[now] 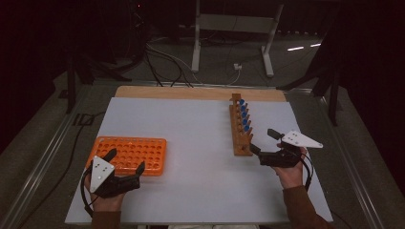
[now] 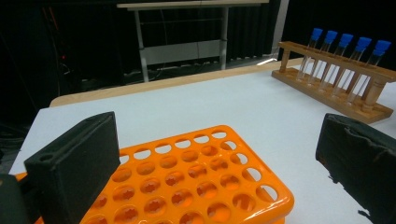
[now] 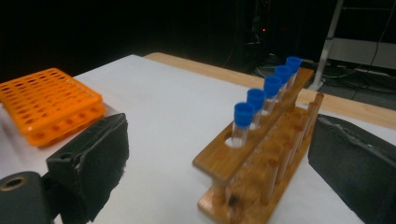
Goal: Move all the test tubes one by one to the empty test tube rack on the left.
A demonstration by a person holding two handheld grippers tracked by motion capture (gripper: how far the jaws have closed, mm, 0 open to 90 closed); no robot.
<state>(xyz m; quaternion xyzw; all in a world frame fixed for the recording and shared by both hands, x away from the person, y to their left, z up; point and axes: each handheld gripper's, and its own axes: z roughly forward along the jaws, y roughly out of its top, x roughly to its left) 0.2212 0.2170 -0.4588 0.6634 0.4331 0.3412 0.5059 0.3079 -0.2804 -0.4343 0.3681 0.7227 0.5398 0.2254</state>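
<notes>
An orange rack (image 1: 133, 152) full of round holes lies at the table's front left, with no tubes in the holes I can see. My left gripper (image 1: 126, 160) stands open over its near edge, the jaws wide apart above the orange rack (image 2: 196, 177) with nothing between them. At the right stands a wooden rack (image 1: 241, 143) holding several blue-capped tubes (image 1: 244, 117). My right gripper (image 1: 262, 140) is open at its near end. In the right gripper view the wooden rack (image 3: 219, 158) and the tubes (image 3: 257, 100) rise just ahead of the spread jaws, untouched.
The white tabletop (image 1: 191, 138) stretches between the two racks, with a wooden strip (image 1: 191, 93) along its far edge. Behind the table stands a metal frame (image 1: 234, 28), and cables (image 1: 162, 67) lie on the floor. The table's right edge is close to my right hand.
</notes>
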